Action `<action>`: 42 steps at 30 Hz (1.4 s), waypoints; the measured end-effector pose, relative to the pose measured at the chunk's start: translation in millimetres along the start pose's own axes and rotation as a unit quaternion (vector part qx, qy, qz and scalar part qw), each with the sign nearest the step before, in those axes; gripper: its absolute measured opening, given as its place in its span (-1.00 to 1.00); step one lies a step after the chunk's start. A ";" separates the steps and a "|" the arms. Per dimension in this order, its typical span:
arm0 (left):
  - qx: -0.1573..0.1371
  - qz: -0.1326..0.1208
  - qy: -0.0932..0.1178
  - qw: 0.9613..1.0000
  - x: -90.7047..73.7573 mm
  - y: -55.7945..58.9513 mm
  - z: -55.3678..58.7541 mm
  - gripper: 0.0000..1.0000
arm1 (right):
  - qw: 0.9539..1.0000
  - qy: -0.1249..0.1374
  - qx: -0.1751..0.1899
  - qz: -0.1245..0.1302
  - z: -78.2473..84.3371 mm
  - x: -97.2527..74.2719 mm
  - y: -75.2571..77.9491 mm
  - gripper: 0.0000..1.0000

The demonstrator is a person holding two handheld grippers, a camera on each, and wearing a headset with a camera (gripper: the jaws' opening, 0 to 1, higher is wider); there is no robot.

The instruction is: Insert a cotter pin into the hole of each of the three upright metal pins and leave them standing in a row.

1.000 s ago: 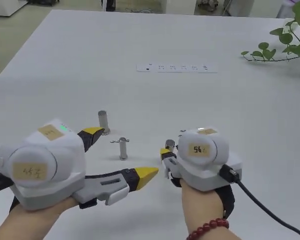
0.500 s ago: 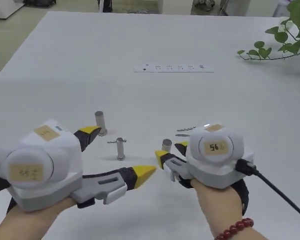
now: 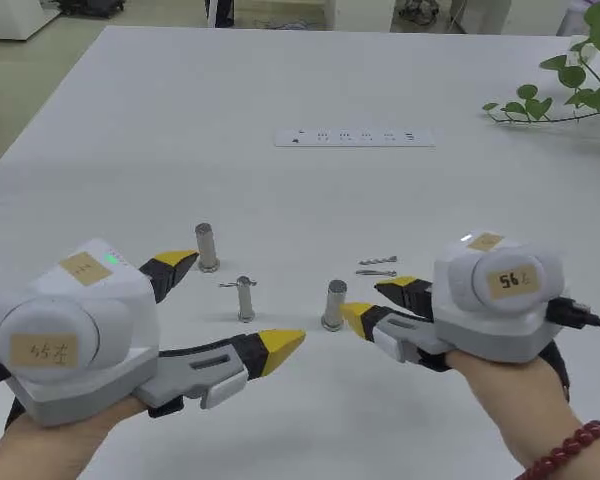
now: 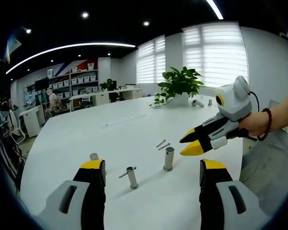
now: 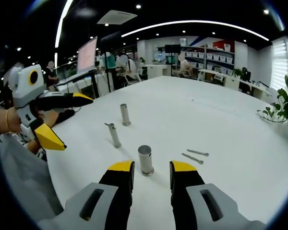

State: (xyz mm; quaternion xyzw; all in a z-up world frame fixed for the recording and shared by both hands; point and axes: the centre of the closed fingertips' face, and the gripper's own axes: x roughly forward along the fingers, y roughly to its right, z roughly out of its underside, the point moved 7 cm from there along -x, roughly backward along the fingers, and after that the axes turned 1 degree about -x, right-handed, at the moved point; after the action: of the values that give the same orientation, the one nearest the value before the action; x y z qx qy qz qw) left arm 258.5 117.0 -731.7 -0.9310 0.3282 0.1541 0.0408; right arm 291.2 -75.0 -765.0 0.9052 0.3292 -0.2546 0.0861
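Pins upright on white table (image 3: 130,150): left grey metal pin (image 3: 207,247), middle grey metal pin (image 3: 245,300) carrying a thin cotter pin (image 3: 230,284), right grey metal pin (image 3: 335,305). Two loose cotter pins (image 3: 378,266) lie at its 1 o'clock. Left gripper (image 4: 152,166), tan label "55", has its jaws spread wide. Right gripper (image 5: 152,166), at 3 o'clock, has its jaws parted and empty.

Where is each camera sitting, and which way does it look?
Head view: on the person's head, looking forward and down at the table; left hand and right hand show.
Left gripper view: on the left gripper, looking along its fingers; the right gripper and its wrist show at right.
Right gripper view: on the right gripper, facing the nearest pin; the left gripper shows at left.
Shared: all see the middle pin.
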 end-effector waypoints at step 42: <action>0.002 -0.036 -0.022 0.999 -6.1 4.2 8.2 0.53 | 0.993 -0.083 -0.059 -0.058 11.6 50.7 85.0 -0.55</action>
State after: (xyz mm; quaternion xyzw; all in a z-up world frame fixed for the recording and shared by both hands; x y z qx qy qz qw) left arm 249.2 118.8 -737.5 -0.9386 0.2939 0.1724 0.0549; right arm 374.0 -116.1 -802.1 0.8539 0.3870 -0.3133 0.1516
